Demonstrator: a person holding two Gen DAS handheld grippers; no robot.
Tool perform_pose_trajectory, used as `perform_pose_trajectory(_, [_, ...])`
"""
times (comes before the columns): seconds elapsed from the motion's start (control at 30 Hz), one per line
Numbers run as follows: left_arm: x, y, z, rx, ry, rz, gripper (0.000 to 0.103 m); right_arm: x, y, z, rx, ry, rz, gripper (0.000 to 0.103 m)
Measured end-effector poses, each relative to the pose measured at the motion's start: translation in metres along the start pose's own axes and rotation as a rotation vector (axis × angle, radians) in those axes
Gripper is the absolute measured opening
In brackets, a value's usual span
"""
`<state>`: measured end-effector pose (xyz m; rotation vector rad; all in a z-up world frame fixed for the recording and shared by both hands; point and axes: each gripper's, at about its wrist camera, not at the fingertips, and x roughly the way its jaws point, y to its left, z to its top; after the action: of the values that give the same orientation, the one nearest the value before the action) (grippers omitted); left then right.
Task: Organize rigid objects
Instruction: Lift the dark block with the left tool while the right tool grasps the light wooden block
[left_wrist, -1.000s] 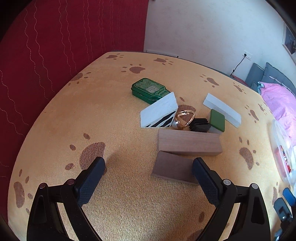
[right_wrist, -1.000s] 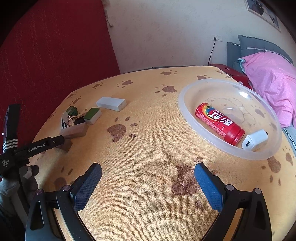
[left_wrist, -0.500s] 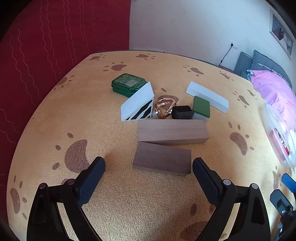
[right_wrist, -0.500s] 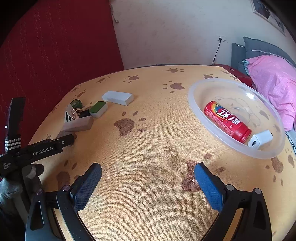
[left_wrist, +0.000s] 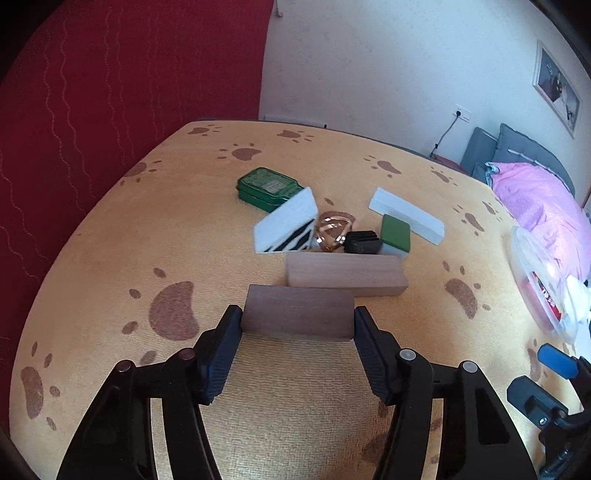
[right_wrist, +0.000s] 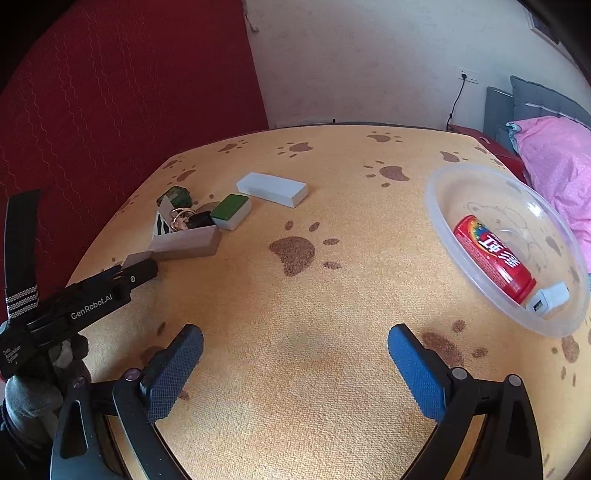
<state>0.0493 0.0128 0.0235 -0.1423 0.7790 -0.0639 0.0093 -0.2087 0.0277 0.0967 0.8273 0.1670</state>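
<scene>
**Left jaws on dark wood block, right jaws wide and empty**

My left gripper (left_wrist: 298, 325) has just been closing its jaws, and the dark wood block (left_wrist: 298, 312) now sits between them, a pad against each short end, so I read it as clamped. The block is right at my left fingertips, lying flat on the paw-print cloth (left_wrist: 110, 258). Just beyond it, touching or nearly so, lies the lighter wood block (left_wrist: 345, 273). Past that is a cluster: striped white wedge (left_wrist: 286, 225), copper ring (left_wrist: 332, 230), black finned piece (left_wrist: 364, 242), green-topped tile (left_wrist: 396, 232). Further ahead and to the left is the green tin (left_wrist: 267, 188); ahead and to the right, the white bar (left_wrist: 406, 214).

My right gripper (right_wrist: 295, 363) has its jaws spread wide with only cloth between them. Ahead and to its right is the clear bowl (right_wrist: 443, 177), holding a red can (right_wrist: 493, 262) and a white charger (right_wrist: 548, 299) that touch each other. The left gripper shows on its far left, with my gloved hand (right_wrist: 29, 391) on it.
</scene>
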Motion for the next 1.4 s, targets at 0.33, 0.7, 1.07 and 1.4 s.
perform_pose_trajectory(0.33, [-0.027,0.057,-0.008,-0.116,-0.115,0.208,0.061,0.039,0.052,0.034,-0.057,0.056,0.068,0.102])
perform_pose_trajectory(0.7, [-0.026,0.073,-0.014,-0.19,-0.114,0.226,0.061,0.084,0.103,0.061,-0.106,0.065,0.078,0.102])
perform_pose_trajectory(1.07, [-0.026,0.08,-0.016,-0.232,-0.1,0.227,0.061,0.109,0.118,0.066,-0.116,0.086,0.044,0.103])
perform_pose_trajectory(1.4, [-0.024,0.083,-0.016,-0.241,-0.088,0.226,0.061,0.113,0.121,0.068,-0.118,0.091,0.046,0.103])
